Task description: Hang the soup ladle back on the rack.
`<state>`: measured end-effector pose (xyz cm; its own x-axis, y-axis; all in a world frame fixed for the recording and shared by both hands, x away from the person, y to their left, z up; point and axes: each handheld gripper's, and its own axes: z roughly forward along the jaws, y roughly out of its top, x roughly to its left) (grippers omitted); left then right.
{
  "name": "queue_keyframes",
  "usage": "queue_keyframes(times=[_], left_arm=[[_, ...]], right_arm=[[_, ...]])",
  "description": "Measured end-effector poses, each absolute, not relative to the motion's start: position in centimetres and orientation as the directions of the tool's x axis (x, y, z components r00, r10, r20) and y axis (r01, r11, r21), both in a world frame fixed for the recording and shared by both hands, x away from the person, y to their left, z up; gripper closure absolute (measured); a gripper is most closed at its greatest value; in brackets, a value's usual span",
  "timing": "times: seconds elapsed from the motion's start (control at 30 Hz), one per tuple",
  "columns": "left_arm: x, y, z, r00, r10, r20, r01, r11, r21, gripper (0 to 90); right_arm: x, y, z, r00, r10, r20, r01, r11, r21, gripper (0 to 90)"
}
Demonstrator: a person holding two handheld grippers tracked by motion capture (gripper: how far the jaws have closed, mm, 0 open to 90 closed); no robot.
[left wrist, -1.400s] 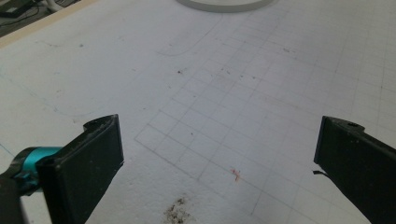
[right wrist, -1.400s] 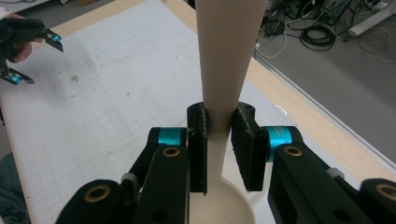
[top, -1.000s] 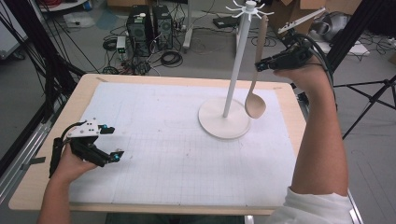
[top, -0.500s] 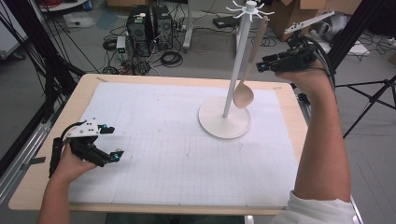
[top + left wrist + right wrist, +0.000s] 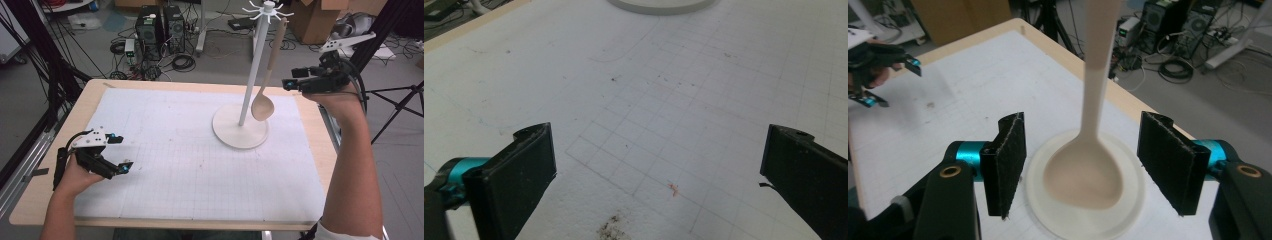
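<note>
A pale wooden spoon (image 5: 270, 70) hangs by its handle end from a prong at the top of the white stand (image 5: 252, 65), bowl down and slanted toward the pole. My right gripper (image 5: 294, 79) is open just right of the spoon, apart from it. In the right gripper view the spoon (image 5: 1088, 175) hangs between and beyond the open pads of that gripper (image 5: 1083, 165), above the stand's round base (image 5: 1135, 197). Low on the mat at the near left, my left gripper (image 5: 121, 152) is open and holds nothing (image 5: 659, 175).
A white gridded mat (image 5: 200, 165) covers the wooden table (image 5: 45, 200). The stand's base (image 5: 659, 4) lies far ahead of the left gripper. Computers, cables and tripod legs stand on the floor beyond the table's far edge (image 5: 160, 30).
The right gripper held the spoon beside the pole; the spoon now hangs from the stand's top prong, and the gripper has opened and drawn back to the right. The left gripper stayed put.
</note>
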<state>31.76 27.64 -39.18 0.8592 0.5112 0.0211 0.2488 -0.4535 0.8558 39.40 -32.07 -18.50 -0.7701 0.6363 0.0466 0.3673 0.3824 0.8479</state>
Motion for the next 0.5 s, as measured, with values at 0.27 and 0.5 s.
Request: queue_keyframes(times=[0.27,0.5], left_arm=[[31.7,27.5,-39.1,0.861,0.508,0.019,0.247,-0.450,0.858,1.7],[31.7,27.5,-39.1,0.860,0.510,0.021,0.247,-0.453,0.857,1.7]], right_arm=[[37.2,-32.2,-20.5,-0.798,0.603,0.022,0.308,0.376,0.874,25.5],[35.0,-30.9,-21.9,-0.844,0.536,-0.005,0.224,0.361,0.905,20.7]])
